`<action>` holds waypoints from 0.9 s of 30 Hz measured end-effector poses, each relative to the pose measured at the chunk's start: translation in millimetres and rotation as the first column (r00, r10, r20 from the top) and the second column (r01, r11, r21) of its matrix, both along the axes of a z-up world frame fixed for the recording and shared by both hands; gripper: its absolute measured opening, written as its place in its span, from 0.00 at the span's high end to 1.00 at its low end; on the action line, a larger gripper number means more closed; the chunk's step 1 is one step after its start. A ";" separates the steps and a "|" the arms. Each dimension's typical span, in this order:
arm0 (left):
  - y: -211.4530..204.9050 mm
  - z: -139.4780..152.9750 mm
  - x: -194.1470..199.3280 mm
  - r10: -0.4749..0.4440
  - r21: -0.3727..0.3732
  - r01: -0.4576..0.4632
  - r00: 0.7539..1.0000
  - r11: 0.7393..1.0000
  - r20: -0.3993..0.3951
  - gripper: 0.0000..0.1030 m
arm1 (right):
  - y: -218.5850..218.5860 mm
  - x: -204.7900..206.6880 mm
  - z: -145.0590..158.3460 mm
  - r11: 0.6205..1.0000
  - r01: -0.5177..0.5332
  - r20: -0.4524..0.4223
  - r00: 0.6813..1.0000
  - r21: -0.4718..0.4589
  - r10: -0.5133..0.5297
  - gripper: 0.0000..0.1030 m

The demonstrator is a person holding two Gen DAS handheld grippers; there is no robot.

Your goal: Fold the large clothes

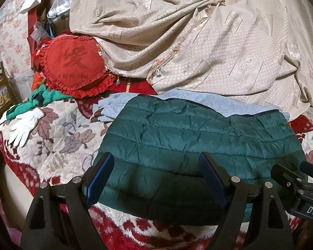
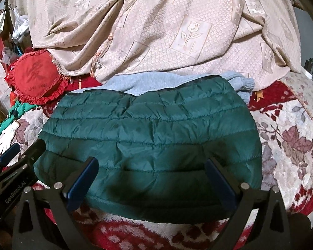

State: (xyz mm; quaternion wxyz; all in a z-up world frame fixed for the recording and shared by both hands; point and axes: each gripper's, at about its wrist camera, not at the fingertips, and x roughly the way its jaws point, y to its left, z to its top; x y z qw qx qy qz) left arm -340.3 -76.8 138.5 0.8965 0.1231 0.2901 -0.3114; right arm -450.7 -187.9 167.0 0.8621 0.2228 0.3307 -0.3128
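A dark green quilted puffer jacket point(image 1: 198, 141) lies folded into a flat wide bundle on the floral bedspread; it also shows in the right wrist view point(image 2: 152, 129). It rests partly on a light blue sweater point(image 1: 177, 100), which also shows in the right wrist view point(image 2: 135, 83). My left gripper point(image 1: 156, 162) is open and empty, hovering over the jacket's near left part. My right gripper point(image 2: 152, 166) is open and empty over the jacket's near middle. Each gripper's body shows at the edge of the other's view.
A beige patterned cover point(image 1: 198, 41) is heaped behind the clothes. A red heart cushion point(image 1: 77, 66) lies at the back left, with a green garment point(image 1: 46, 98) and a white glove point(image 1: 25, 127) on the floral bedspread point(image 2: 292, 135).
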 end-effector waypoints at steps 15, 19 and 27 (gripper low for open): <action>2.6 -3.7 2.1 0.004 0.002 -0.004 1.000 1.000 -0.009 0.35 | -0.2 2.6 -6.5 1.000 0.002 -0.011 1.000 0.018 -0.002 0.00; 2.6 -5.7 3.0 0.005 0.005 -0.004 1.000 1.000 -0.015 0.35 | -1.9 3.2 -9.5 1.000 0.001 -0.014 1.000 0.028 -0.001 0.00; 1.5 -7.5 2.9 -0.003 0.010 0.003 1.000 1.000 -0.018 0.35 | -2.4 3.2 -9.6 0.999 0.002 -0.014 1.000 0.032 -0.002 0.00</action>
